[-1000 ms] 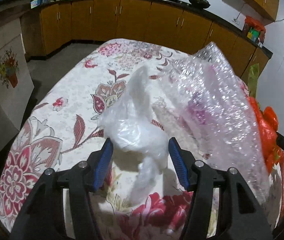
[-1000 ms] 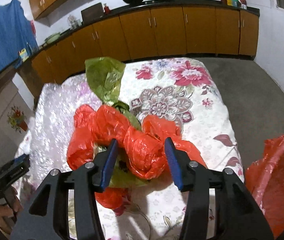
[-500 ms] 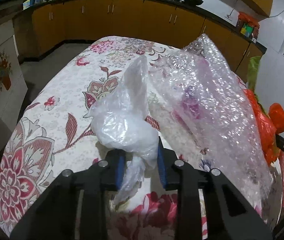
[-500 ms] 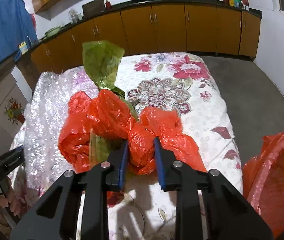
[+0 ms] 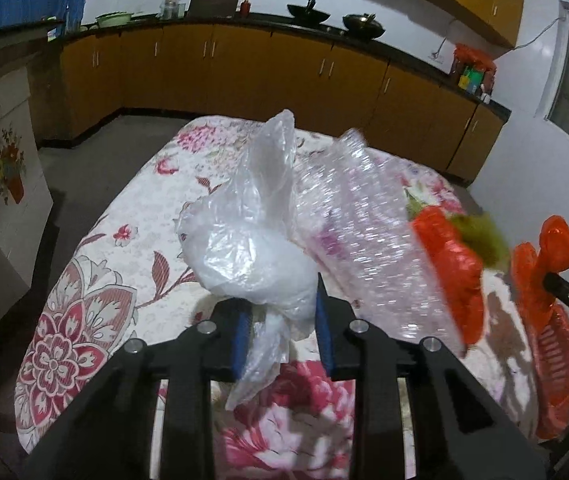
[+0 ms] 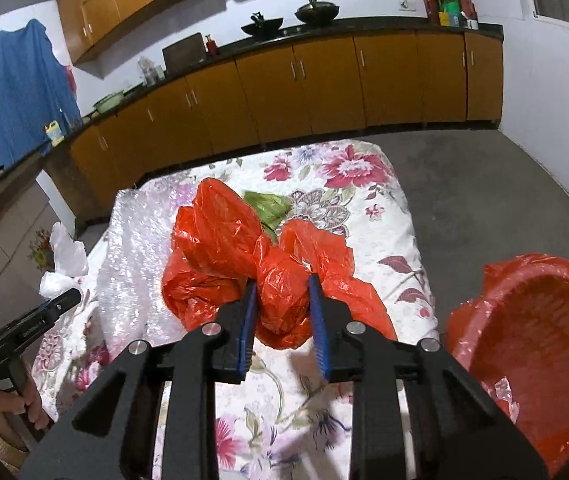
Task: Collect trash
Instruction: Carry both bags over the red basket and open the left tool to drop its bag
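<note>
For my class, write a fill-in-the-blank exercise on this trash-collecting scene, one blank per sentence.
1. The left gripper is shut on a clear ____ bag.
2. The right gripper is shut on a bag coloured ____.
3. The bubble wrap lies on a tablecloth printed with ____.
4. The basket is coloured ____.

Missing words: plastic; red; flowers; red

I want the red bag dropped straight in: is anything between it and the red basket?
Nothing visible: the right gripper holds the red bag, and only bare tablecloth separates it from the basket.
</note>
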Demonstrator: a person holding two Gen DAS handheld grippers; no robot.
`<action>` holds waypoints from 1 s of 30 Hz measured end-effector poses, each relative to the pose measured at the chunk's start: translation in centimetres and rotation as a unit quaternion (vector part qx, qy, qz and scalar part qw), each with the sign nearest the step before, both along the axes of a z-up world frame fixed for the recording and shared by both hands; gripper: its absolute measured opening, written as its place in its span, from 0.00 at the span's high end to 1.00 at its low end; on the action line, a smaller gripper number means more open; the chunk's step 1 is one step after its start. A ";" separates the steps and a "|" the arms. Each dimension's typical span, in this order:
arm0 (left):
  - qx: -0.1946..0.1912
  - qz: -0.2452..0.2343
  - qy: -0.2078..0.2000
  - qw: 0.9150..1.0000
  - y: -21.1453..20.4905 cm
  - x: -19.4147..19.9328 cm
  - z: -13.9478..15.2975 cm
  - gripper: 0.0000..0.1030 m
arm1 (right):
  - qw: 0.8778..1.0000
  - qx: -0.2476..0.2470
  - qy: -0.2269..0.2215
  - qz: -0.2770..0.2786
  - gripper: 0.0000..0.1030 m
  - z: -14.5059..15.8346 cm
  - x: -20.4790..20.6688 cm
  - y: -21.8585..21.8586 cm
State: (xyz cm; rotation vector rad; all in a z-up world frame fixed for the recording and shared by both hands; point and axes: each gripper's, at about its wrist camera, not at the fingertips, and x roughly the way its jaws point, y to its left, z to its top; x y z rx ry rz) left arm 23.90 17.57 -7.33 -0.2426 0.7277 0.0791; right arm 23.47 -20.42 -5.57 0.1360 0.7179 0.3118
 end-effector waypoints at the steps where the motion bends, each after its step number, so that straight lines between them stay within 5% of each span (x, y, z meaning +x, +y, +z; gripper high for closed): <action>1: -0.001 -0.003 -0.003 1.000 -0.2 -0.2 0.3 0.73 | 1.000 0.002 -0.003 -0.001 0.75 0.2 -0.3 -0.1; 14: -0.005 -0.089 -0.056 0.994 -6.4 -2.7 5.3 0.72 | 0.998 0.022 -0.044 -0.047 0.75 3.3 -4.0 -5.0; 30: -0.020 -0.223 -0.072 0.972 -17.7 -3.3 7.0 0.73 | 0.988 0.034 -0.070 -0.132 0.75 4.8 -8.4 -12.5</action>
